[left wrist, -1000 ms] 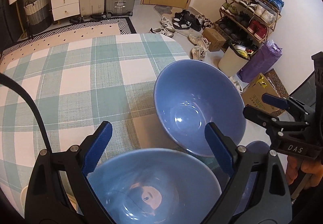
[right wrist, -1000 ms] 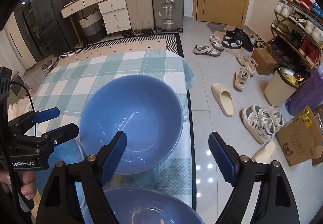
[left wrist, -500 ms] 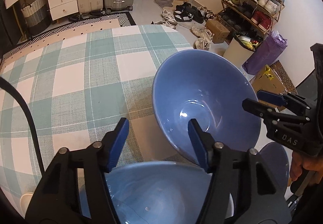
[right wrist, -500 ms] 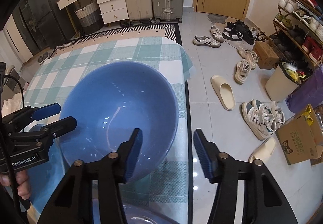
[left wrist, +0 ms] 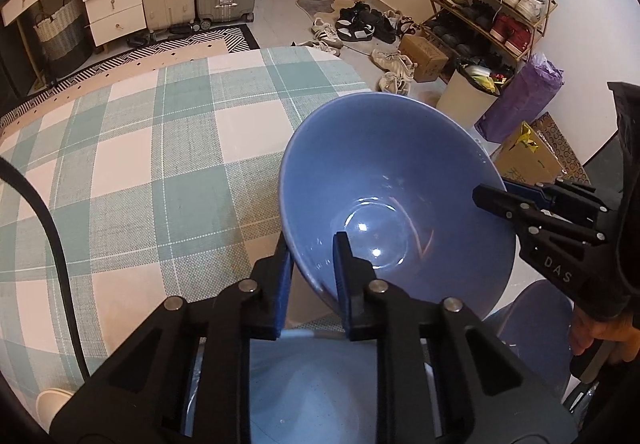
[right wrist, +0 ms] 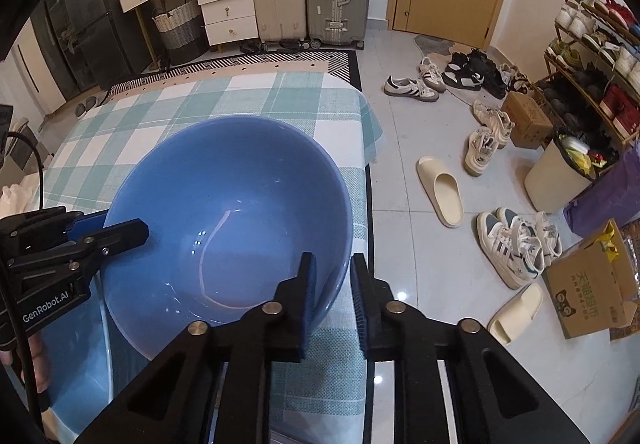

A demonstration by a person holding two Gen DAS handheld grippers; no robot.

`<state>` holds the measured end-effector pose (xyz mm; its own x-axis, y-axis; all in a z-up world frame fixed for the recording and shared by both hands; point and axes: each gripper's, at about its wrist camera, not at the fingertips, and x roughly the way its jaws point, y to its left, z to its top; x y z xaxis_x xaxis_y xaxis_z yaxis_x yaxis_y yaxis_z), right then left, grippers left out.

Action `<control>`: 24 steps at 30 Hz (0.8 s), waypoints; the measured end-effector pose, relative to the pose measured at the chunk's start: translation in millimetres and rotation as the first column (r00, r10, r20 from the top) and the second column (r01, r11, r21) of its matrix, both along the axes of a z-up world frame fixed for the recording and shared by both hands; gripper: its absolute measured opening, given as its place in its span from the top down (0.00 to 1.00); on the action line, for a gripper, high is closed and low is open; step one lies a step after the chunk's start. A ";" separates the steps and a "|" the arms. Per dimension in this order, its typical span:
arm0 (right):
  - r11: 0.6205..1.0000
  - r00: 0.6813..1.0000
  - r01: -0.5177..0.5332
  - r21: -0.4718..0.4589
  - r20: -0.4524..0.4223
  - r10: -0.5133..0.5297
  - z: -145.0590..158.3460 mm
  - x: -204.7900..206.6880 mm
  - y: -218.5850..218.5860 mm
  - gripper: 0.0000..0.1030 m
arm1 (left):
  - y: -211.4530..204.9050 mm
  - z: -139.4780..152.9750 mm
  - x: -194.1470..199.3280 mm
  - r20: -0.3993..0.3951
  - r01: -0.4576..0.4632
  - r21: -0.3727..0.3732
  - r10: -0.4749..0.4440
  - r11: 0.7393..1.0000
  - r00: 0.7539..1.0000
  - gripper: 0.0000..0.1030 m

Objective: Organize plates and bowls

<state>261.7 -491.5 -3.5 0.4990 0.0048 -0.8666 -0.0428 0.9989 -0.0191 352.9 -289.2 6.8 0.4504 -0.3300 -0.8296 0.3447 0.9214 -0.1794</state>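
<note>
Both grippers' fingers (left wrist: 344, 268) just closed on the blue bowl (left wrist: 400, 179) rim, table edge beside.

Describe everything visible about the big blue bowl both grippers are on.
The blue bowl is deep, round, glossy and glazed-looking, empty, with light glints inside. It sits on the checked tablecloth near the table's right edge. The left gripper and the right gripper have just been closing and each now pinches its rim, on opposite sides, one finger inside, one outside. Whether it has left the cloth cannot be told.
</note>
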 end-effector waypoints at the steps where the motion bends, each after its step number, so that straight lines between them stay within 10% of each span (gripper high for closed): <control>1: 1.000 1.000 -0.005 -0.011 0.003 0.005 -0.1 -0.3 1.1 0.85 | 0.2 -0.2 0.2 0.002 0.000 -0.001 0.000 1.000 1.000 0.84; 24: 0.999 0.996 0.004 -0.043 0.087 0.000 30.3 -20.9 7.3 0.85 | 7.8 26.0 -17.0 0.072 0.000 -0.041 0.003 0.999 0.997 0.85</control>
